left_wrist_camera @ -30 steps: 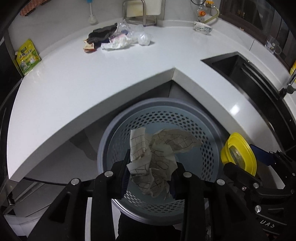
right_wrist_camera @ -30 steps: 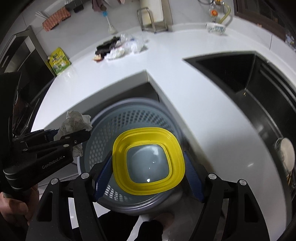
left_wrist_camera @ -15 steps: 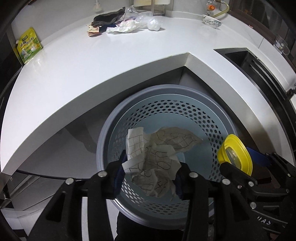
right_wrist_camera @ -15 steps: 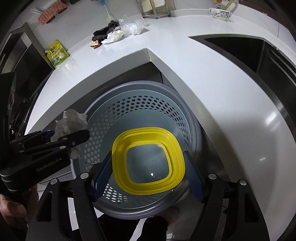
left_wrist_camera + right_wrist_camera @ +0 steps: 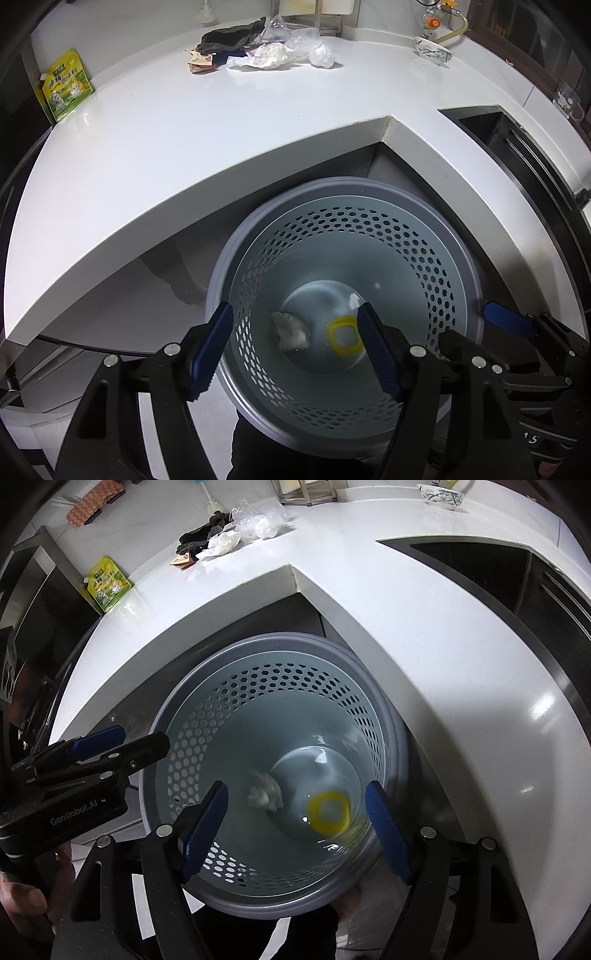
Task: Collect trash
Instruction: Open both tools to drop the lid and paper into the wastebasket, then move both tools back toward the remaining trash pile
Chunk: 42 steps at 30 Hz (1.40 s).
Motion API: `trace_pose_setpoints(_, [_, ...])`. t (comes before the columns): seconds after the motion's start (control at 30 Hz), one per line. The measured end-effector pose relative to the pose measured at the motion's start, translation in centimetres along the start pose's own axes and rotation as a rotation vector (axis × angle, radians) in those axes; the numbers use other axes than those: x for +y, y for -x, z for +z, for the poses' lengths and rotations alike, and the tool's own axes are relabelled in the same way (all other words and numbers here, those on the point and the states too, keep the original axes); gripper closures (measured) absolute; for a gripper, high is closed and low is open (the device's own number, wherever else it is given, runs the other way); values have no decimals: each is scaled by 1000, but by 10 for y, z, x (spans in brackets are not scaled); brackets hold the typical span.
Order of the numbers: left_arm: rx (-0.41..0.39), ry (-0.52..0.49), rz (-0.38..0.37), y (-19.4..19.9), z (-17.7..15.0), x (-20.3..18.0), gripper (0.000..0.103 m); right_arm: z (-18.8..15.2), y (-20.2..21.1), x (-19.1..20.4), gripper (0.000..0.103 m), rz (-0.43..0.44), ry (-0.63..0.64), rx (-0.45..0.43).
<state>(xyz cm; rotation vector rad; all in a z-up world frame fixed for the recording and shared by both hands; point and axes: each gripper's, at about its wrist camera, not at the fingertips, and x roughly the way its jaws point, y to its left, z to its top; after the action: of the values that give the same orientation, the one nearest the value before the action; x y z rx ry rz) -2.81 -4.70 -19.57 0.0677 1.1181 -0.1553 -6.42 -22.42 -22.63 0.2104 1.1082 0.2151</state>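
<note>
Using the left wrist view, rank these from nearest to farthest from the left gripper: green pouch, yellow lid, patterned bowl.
1. Yellow lid: at the bin's bottom, just below the left gripper.
2. Green pouch: far left counter edge.
3. Patterned bowl: far right, by the wall.

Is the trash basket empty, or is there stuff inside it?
Not empty. Down at the bottom of the grey basket lie a crumpled paper and a yellow lid, side by side.

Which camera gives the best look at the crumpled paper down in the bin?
The left wrist view: the crumpled paper lies fairly sharp on the bin floor beside the yellow lid. The right wrist view shows it only as a blurred pale lump.
</note>
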Motion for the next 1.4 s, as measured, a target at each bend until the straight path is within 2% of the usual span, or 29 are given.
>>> trace_pose_setpoints(0.47, [-17,9,4,9,4,2,35,0,12,2,30,-4,2,-23])
trace_pose_setpoints(0.8, [-107,23,11,45,26,4,34,17,38,-2,30,-17,4,-77])
trace_pose_setpoints(1.1, [-186,46,24,75,53,21,32,48,59,5,30,-18,30,-144])
trace_pose_setpoints(1.23, [-226,64,36,87,69,36,26,67,63,11,30,-16,39,-177])
trace_pose_setpoints(1.4, [-266,83,48,97,97,62,24,100,63,22,30,-19,43,-223])
